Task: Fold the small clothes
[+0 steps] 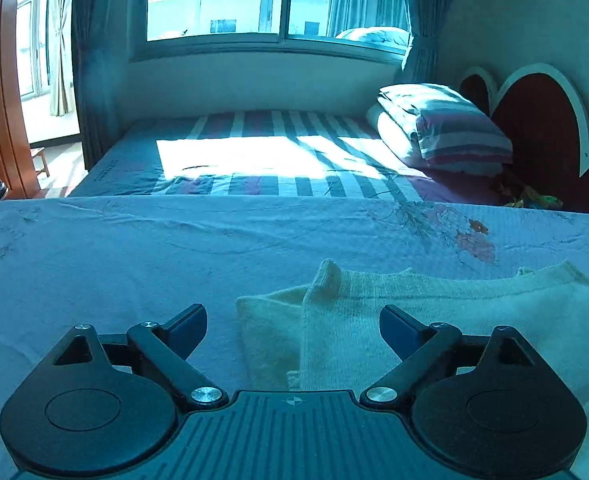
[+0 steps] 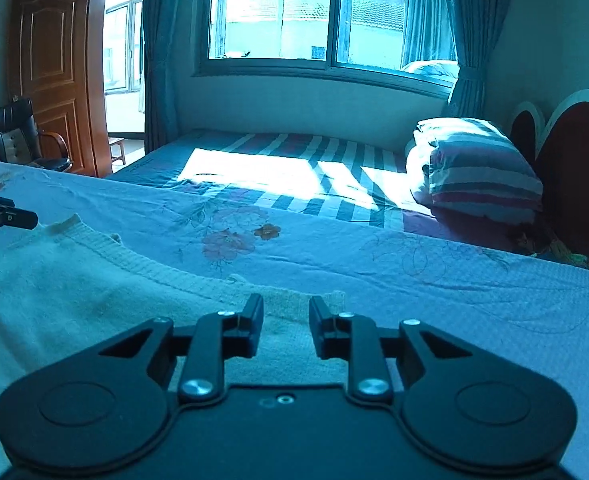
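Over on the far left, bare stretch of floral sheet (image 1: pixel 94 248), smoothed flat as the folding surface, nothing on it. Next along, left gripper (image 1: pixel 293 322) hanging just above the cloth with jaws spread wide, nothing pinched, no pad pressing on fabric. Directly ahead of it, cream knitted top (image 1: pixel 374 320), its left sleeve doubled inward so the cuff stands up in a small peak over the body; looks like a fold freshly laid and let go, hence the wide-open jaws. Moving right across the garment, ribbed neckline running along the far edge, body lying flat toward the near side. Then right gripper (image 2: pixel 286 330), jaws parted only a narrow way, poised over the top's right shoulder edge; knit visible through the gap but not clamped, pads clear of it. Probably released too, or lining up for the matching sleeve on this side. Beyond the sheet's far edge, striped bed (image 2: pixel 294 168) in bright window light, and furthest right a stack of striped pillows (image 2: pixel 478 168) against a heart-shaped headboard (image 2: pixel 574 168), all well apart from the work. Judged so far: one side folded in, right sleeve and the final halving not yet done.
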